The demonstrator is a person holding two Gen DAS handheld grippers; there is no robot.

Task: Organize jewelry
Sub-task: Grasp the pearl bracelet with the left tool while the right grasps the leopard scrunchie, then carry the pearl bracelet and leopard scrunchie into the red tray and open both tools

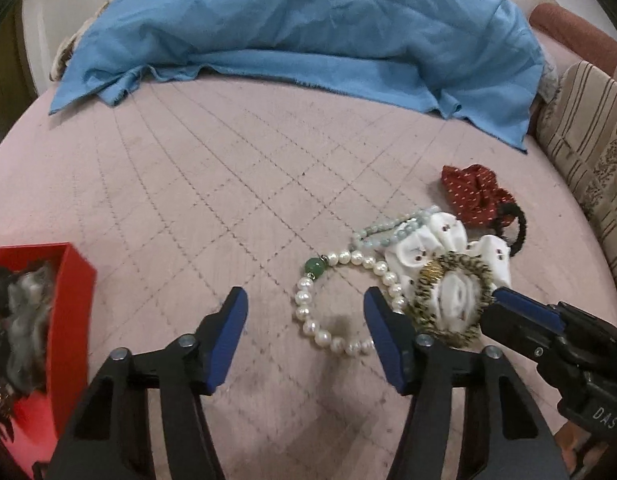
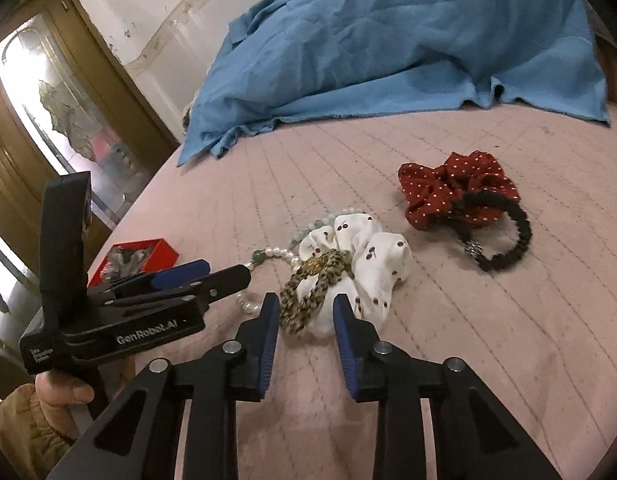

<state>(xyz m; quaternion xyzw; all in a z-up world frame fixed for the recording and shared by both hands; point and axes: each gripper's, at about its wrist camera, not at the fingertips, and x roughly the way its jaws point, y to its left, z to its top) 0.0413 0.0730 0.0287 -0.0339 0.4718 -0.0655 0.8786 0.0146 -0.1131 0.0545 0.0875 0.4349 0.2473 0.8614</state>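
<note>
I see a pink quilted bed (image 1: pixel 188 184) with diamond stitching, a plain blue cloth (image 1: pixel 308 28), a red box (image 1: pixel 70 320). White pearl bracelet (image 1: pixel 308 312) with one green bead. Pale green bead strand (image 1: pixel 382 230). White scrunchie (image 2: pixel 372 264) with dark cherry print, leopard-spotted scrunchie (image 2: pixel 308 292), red white-dotted scrunchie (image 2: pixel 448 188), black hair tie (image 2: pixel 504 232). My hand-held gripper (image 2: pixel 304 304) is black with blue pads.

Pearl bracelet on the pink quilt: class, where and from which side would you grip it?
Grip the pearl bracelet at its bare arc beside the green bead, coming down from above. It lies flat, and its other side runs against the white scrunchie.
</note>
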